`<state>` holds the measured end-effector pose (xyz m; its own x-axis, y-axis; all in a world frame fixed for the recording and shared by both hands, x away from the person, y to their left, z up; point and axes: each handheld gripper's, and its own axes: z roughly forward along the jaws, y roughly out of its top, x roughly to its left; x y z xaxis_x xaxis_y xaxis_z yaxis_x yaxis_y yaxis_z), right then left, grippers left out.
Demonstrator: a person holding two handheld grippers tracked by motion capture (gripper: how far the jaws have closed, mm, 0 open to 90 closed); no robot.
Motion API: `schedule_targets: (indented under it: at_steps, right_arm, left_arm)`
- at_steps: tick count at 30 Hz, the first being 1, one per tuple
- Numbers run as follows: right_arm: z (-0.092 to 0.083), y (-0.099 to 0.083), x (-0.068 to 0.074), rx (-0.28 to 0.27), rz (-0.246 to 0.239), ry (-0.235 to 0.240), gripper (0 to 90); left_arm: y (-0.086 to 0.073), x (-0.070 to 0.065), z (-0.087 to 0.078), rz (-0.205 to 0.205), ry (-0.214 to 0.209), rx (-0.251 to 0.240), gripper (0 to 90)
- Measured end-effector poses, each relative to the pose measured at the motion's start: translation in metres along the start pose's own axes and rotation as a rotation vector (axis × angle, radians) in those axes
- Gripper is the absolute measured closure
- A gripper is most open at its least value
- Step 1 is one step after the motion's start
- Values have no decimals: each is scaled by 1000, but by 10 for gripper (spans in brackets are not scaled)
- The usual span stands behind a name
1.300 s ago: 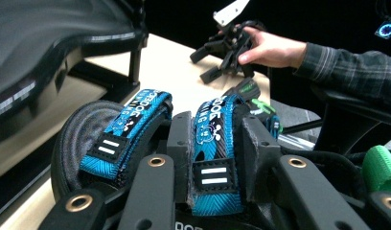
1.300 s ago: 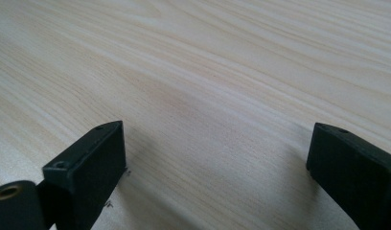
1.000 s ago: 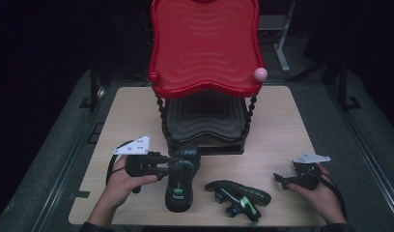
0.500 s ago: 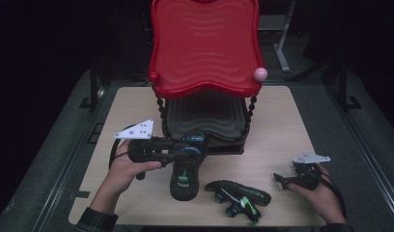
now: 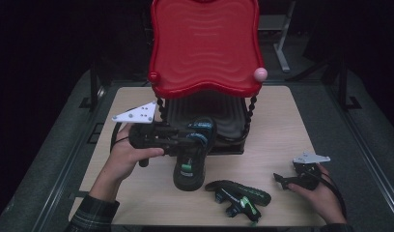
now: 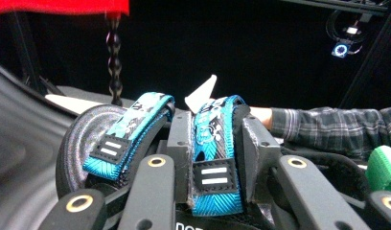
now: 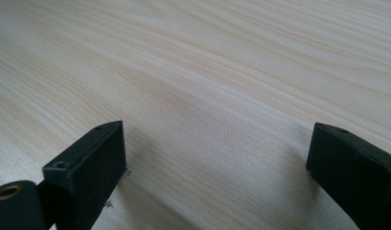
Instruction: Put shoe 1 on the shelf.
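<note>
We count 2 black strapped sandals: the left gripper (image 5: 192,140) clamps 1 blue-strapped sandal (image 5: 190,166); 1 green-strapped sandal (image 5: 238,195) lies on the pale wooden table (image 5: 282,125); the right gripper (image 5: 284,180) gapes empty.

A: Where's the left hand-held gripper (image 5: 188,145)?
B: Raised at left of centre, lying about level and pointing to the picture's right, the left hand (image 5: 125,154) wrapped round its grip. Its jaws are clamped on something.
A: And the right hand-held gripper (image 5: 280,180)?
B: Low at the right, held loosely in the right hand (image 5: 315,191), pointing left. Its jaws stand wide apart with nothing between them, and it seems to sit just above the surface (image 7: 222,72).
</note>
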<state>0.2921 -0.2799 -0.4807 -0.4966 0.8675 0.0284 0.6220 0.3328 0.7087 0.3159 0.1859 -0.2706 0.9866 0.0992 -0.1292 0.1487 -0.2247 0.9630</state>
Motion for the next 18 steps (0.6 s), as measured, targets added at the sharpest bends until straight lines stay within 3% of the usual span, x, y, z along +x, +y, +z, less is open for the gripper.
schedule_targets:
  at_steps: [4,18]
  right_arm:
    - [0,0,0,1,-1,-2,56]
    - [0,0,0,2,2,-1,56]
  left_arm:
    - [17,1,-1,26,-4,1,686]
    - [51,3,-5,67,-14,-29,688]
